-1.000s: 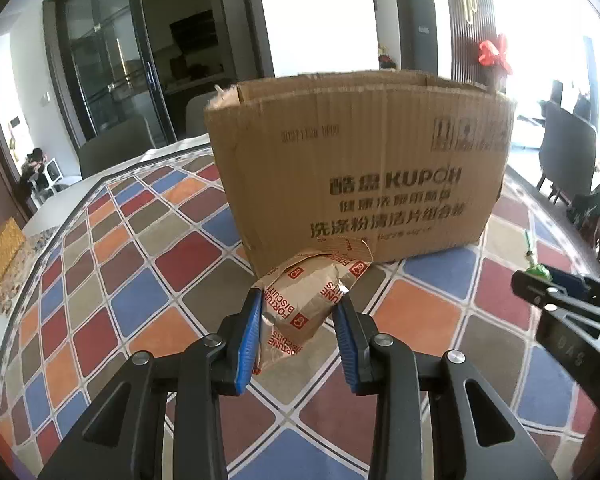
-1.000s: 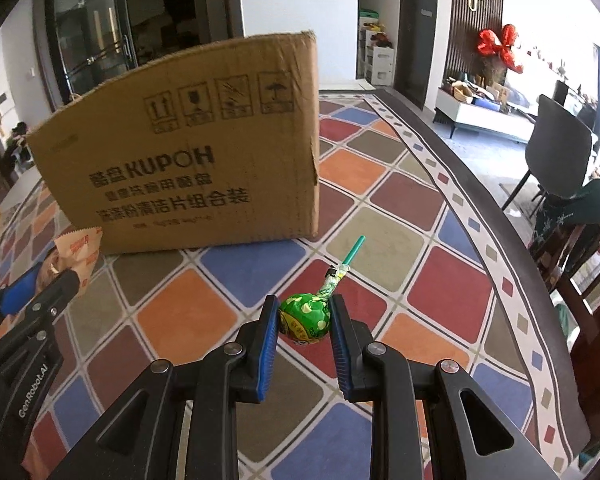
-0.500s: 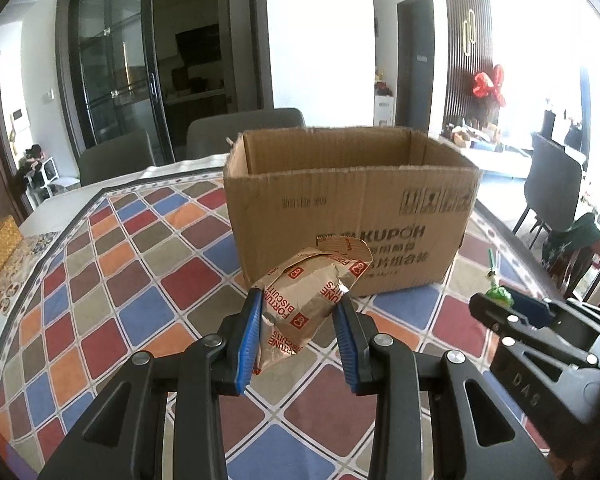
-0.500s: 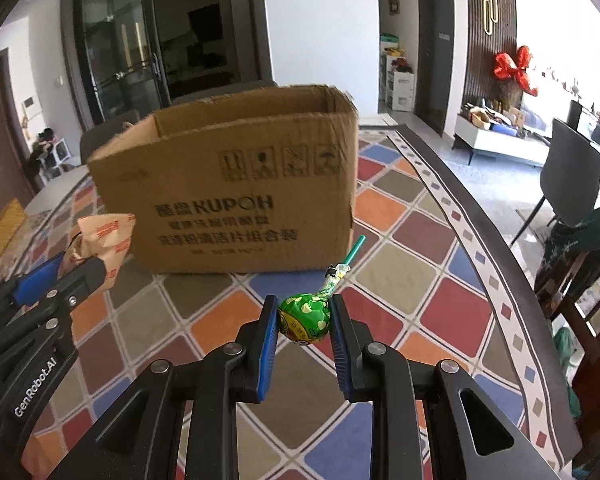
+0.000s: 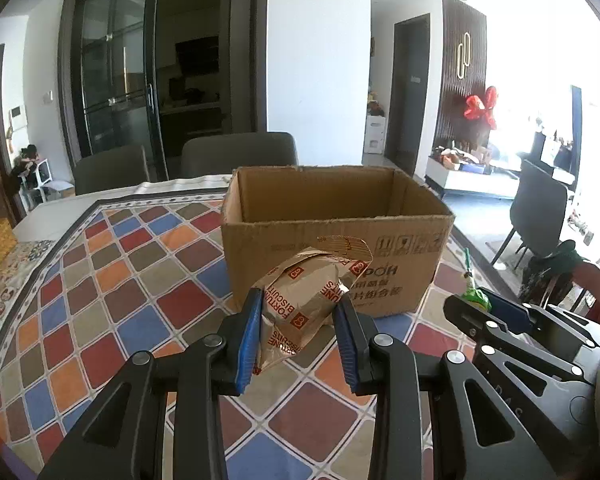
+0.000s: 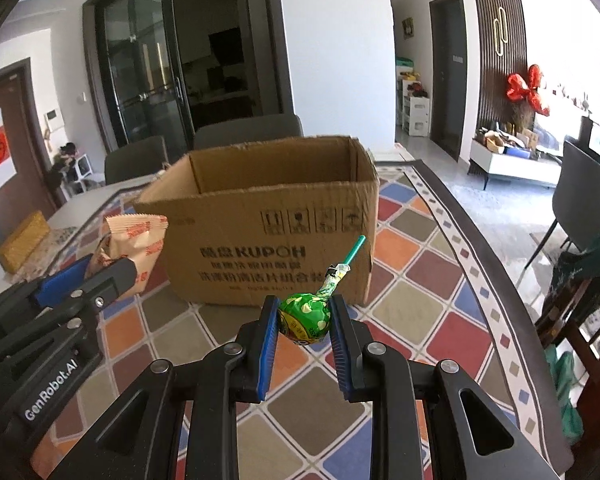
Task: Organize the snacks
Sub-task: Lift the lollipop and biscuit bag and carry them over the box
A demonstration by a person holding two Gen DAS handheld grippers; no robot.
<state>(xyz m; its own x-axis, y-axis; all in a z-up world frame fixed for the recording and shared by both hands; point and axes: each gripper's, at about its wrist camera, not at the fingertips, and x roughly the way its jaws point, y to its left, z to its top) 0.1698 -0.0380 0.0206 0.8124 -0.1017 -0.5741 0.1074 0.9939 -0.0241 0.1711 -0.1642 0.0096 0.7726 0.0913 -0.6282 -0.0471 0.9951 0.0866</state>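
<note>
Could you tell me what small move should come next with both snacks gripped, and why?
Probably carry both forward over the open cardboard box. The left gripper holds the biscuit packet, the right gripper the lollipop, and both sit short of its near wall.

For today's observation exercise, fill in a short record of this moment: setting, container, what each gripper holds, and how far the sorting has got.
setting: dining table with a colourful diamond-pattern cloth
container: open cardboard box, upright, printed KUPOH; the inside that shows looks empty
left gripper: shut on fortune biscuit packet, held above the table
right gripper: shut on green lollipop, stick pointing toward the box
progress: both snacks are short of the box, neither is inside yet
</note>
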